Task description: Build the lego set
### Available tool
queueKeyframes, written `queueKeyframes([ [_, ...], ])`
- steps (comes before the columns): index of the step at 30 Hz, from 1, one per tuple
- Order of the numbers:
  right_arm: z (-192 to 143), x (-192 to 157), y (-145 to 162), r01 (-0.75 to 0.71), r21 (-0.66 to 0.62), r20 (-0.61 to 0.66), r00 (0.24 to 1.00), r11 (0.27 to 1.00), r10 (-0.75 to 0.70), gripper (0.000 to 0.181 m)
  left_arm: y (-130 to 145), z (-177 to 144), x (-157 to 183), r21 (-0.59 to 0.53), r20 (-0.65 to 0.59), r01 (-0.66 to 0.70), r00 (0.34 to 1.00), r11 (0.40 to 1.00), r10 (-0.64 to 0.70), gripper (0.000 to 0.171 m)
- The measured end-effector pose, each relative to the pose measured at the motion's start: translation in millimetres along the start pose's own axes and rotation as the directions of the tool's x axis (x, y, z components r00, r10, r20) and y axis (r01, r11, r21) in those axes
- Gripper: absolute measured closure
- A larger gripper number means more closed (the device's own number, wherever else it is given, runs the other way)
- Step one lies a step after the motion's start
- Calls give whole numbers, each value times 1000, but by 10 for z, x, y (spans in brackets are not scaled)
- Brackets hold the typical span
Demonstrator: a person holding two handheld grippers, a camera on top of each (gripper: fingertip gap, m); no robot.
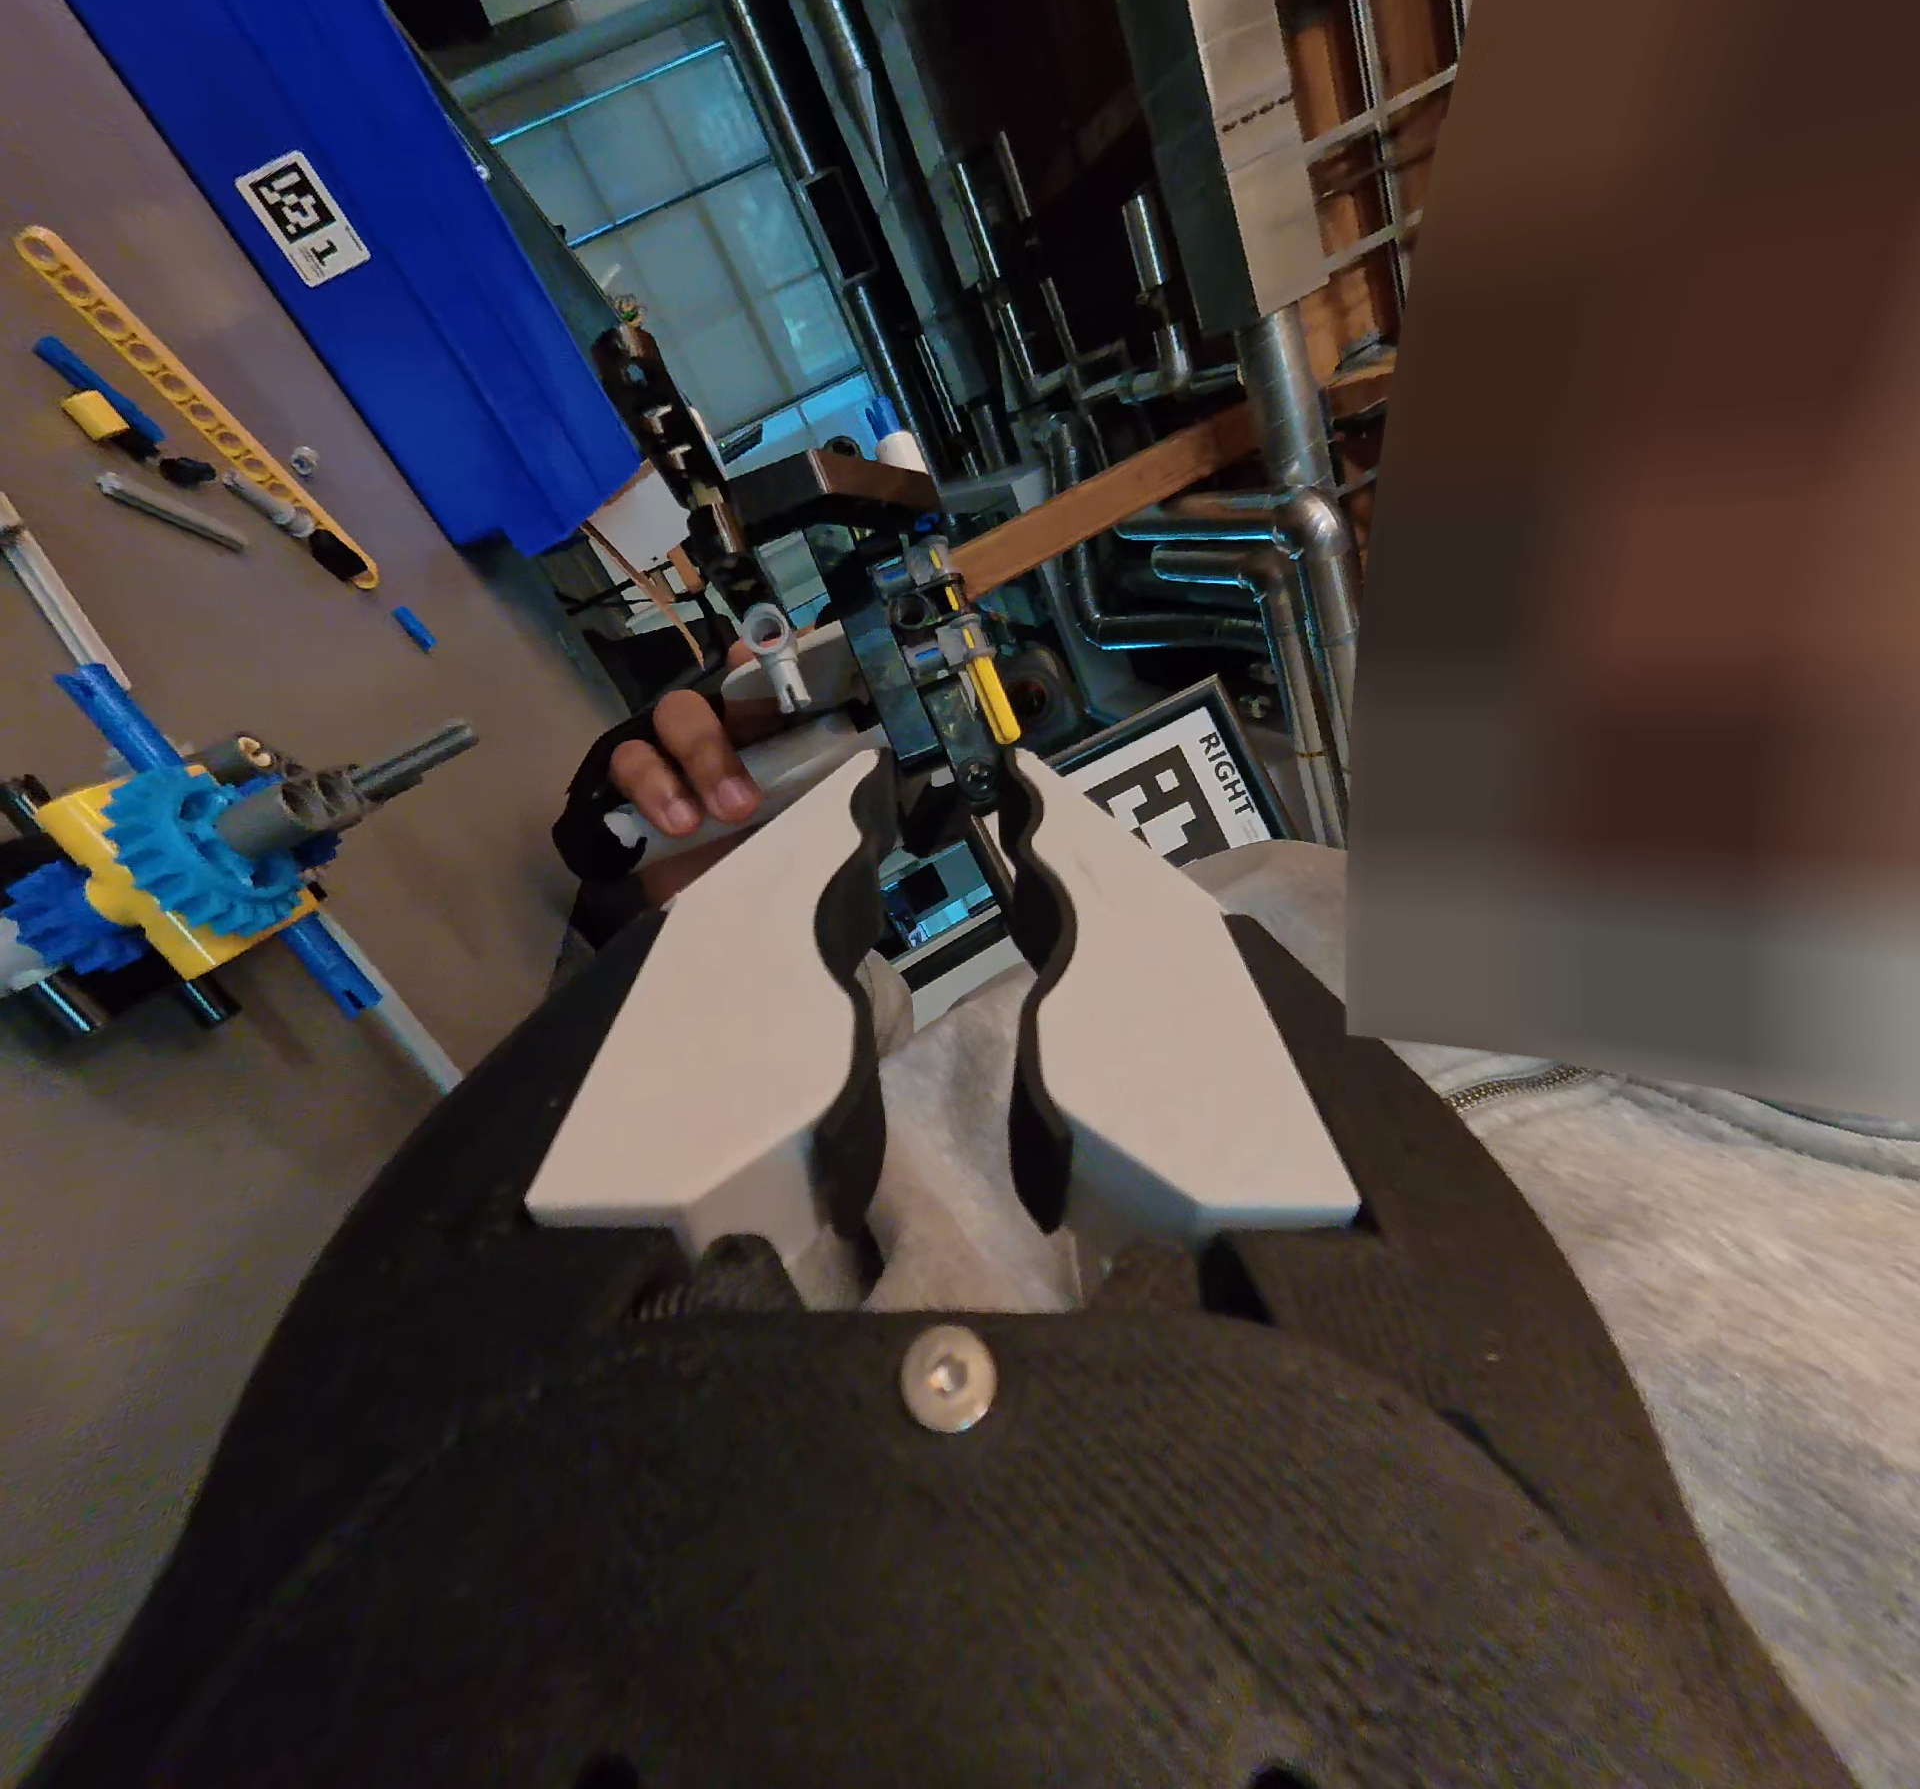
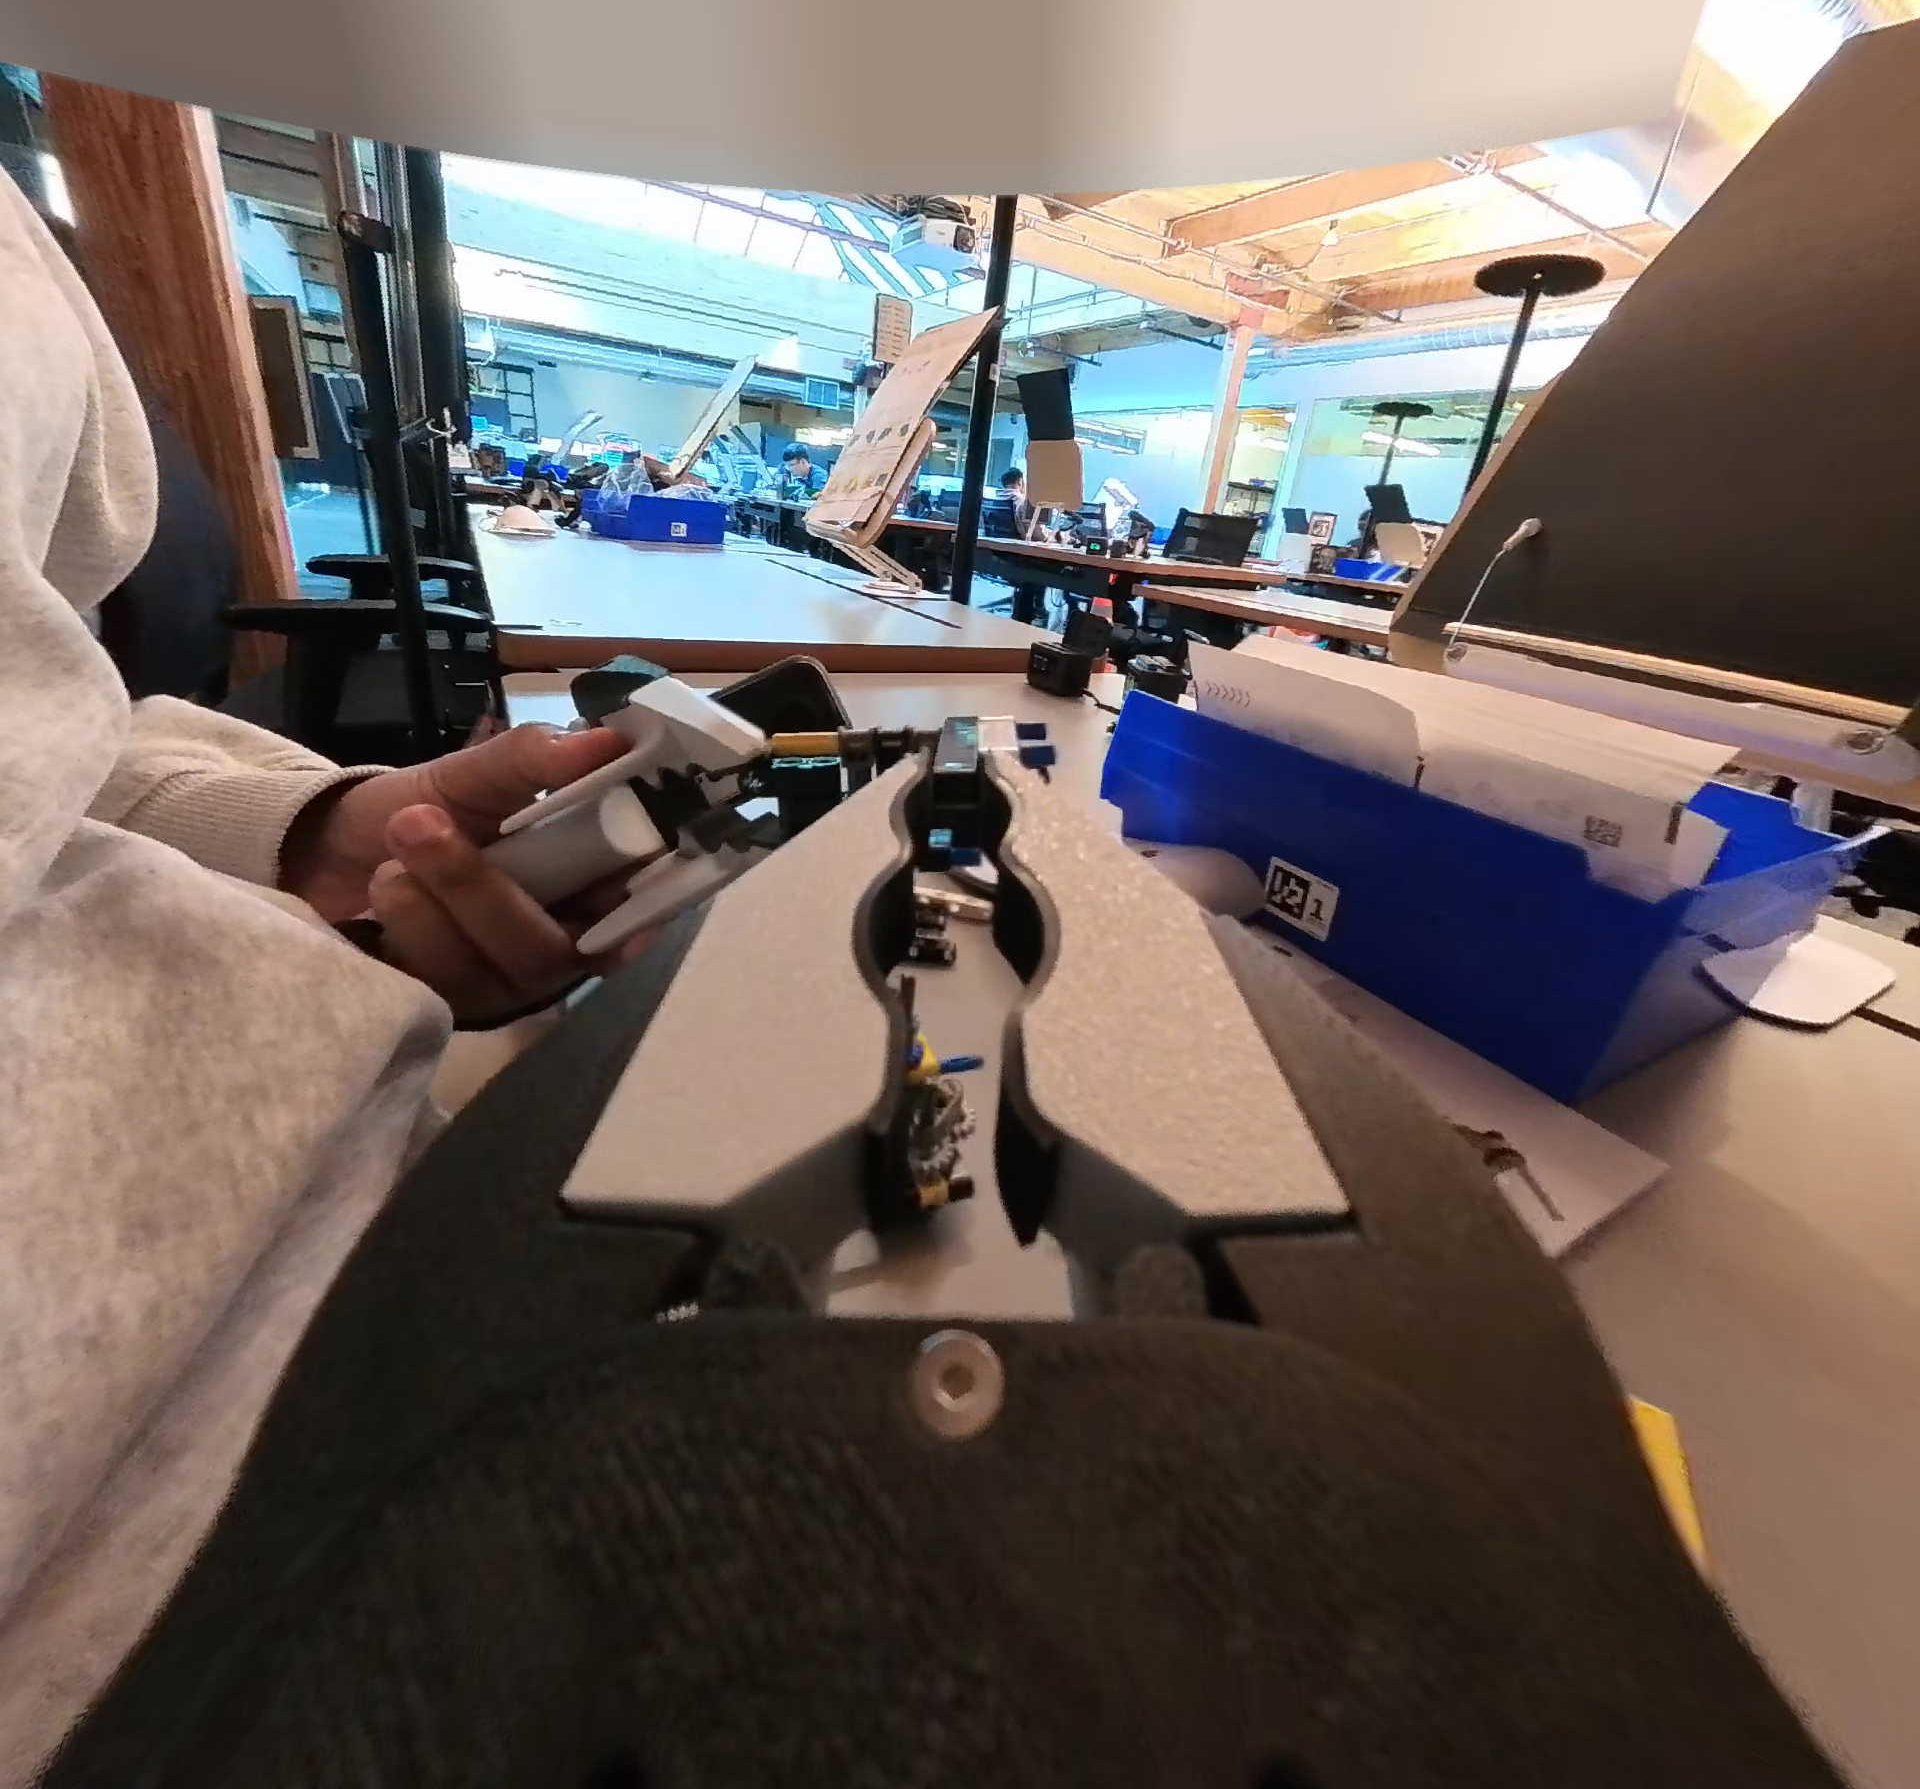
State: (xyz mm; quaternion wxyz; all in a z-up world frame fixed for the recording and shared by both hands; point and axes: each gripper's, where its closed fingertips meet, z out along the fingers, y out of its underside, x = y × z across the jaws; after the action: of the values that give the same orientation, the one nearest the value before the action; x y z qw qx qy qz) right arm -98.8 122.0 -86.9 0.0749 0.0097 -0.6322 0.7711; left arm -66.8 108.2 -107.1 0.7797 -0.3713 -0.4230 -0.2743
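Both grippers hold one small black Lego assembly above the table. In the left wrist view, my left gripper (image 1: 951, 771) is shut on its lower end; the black beam (image 1: 902, 674) carries grey connectors and a yellow axle (image 1: 992, 700). A hand (image 1: 686, 773) and the right gripper's marker plate (image 1: 1174, 794) show just behind. In the right wrist view, my right gripper (image 2: 956, 775) is shut on the black beam (image 2: 958, 752), which has blue pins (image 2: 1034, 744) on its right. The left gripper (image 2: 764, 752) grips the yellow axle end (image 2: 800, 742).
On the grey table lie a long yellow beam (image 1: 187, 399), grey and blue axles, and a blue-gear and yellow-frame assembly (image 1: 177, 866). A blue bin (image 2: 1455, 866) with papers stands to the right, a book stand (image 2: 1714, 492) behind it. Small loose parts (image 2: 930, 1116) lie under my right gripper. Left tips to right tips: about 5 cm.
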Motion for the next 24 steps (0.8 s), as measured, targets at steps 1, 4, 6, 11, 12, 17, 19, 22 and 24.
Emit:
queueKeyframes([
  [1, -2, -2, 0, -7, 1, 4, 1000, 1000, 7, 175, 1, -1, -1, 0, 0, -1, 1000, 1000, 1, 156],
  [4, -7, -8, -11, -25, 10, 15, 1000, 1000, 25, 175, 8, 4, 2, -4, 2, -10, 1000, 1000, 10, 156],
  [6, -9, -12, -15, -29, 12, 19, 999, 1000, 29, 175, 10, 4, 3, -6, 5, -15, 1000, 1000, 15, 156],
  [11, -9, -15, -11, -34, 8, 24, 999, 999, 34, 175, 14, 1, -4, -6, 7, -18, 1000, 1000, 18, 156],
  [12, -10, -16, -11, -37, 8, 26, 999, 999, 37, 175, 13, 1, -3, -6, 7, -19, 1000, 1000, 19, 156],
  [17, -10, -25, -4, -43, 3, 35, 998, 999, 43, 175, -1, -8, -2, -6, 19, -37, 999, 999, 38, 157],
  [19, -8, -30, 7, -46, -3, 39, 998, 999, 46, 175, -14, -17, -5, -6, 29, -52, 998, 999, 52, 157],
  [22, -4, -35, 18, -46, -9, 42, 998, 999, 47, 174, -26, -27, -6, -7, 42, -74, 996, 997, 74, 156],
  [24, -3, -37, 26, -46, -14, 42, 998, 999, 47, 174, -32, -32, -9, -8, 51, -87, 995, 996, 87, 156],
])
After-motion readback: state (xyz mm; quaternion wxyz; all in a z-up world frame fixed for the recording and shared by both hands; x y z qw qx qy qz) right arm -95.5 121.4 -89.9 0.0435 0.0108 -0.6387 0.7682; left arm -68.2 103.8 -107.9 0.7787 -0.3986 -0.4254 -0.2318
